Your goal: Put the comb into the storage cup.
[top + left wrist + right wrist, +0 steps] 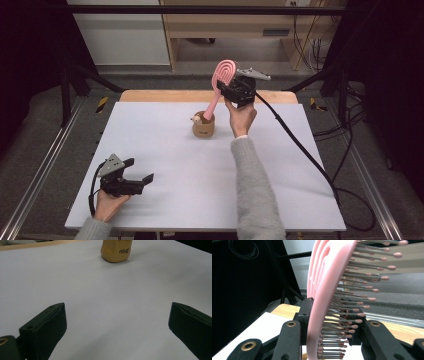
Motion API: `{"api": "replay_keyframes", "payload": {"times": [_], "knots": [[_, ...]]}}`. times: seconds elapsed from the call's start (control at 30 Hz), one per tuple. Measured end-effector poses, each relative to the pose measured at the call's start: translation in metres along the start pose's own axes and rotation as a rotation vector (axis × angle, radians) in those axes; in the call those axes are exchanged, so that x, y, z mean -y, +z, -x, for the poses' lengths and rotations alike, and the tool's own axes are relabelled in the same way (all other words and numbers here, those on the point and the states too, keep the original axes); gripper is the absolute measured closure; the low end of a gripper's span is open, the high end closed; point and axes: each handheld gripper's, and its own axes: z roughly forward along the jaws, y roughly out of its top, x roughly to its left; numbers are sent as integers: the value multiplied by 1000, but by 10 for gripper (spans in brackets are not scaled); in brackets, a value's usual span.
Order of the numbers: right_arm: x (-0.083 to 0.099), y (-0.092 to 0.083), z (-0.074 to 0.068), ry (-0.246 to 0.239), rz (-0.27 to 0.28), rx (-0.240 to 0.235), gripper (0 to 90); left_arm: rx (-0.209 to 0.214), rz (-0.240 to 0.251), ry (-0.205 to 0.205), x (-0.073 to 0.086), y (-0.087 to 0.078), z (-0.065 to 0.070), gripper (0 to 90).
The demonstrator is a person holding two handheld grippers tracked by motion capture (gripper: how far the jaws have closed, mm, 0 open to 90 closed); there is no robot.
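Right gripper (226,86) clamps pink hairbrush (223,75), handle inside brown cup (203,127).

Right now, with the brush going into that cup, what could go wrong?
1. The right gripper is shut on the bristled head of the pink hairbrush, not the handle; bristles could flex and let it slip or twist.
2. The handle leans into the small brown cup at a slant; side push could tip or slide it.
3. The left gripper sits open, well away from the cup, so nothing steadies it.
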Motion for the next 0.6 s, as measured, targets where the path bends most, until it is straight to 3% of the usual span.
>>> {"api": "replay_keyframes", "payload": {"times": [0.6], "knots": [[15,16,-1,6,-39,21,639,2,0,-3,0,1,0,15]]}}
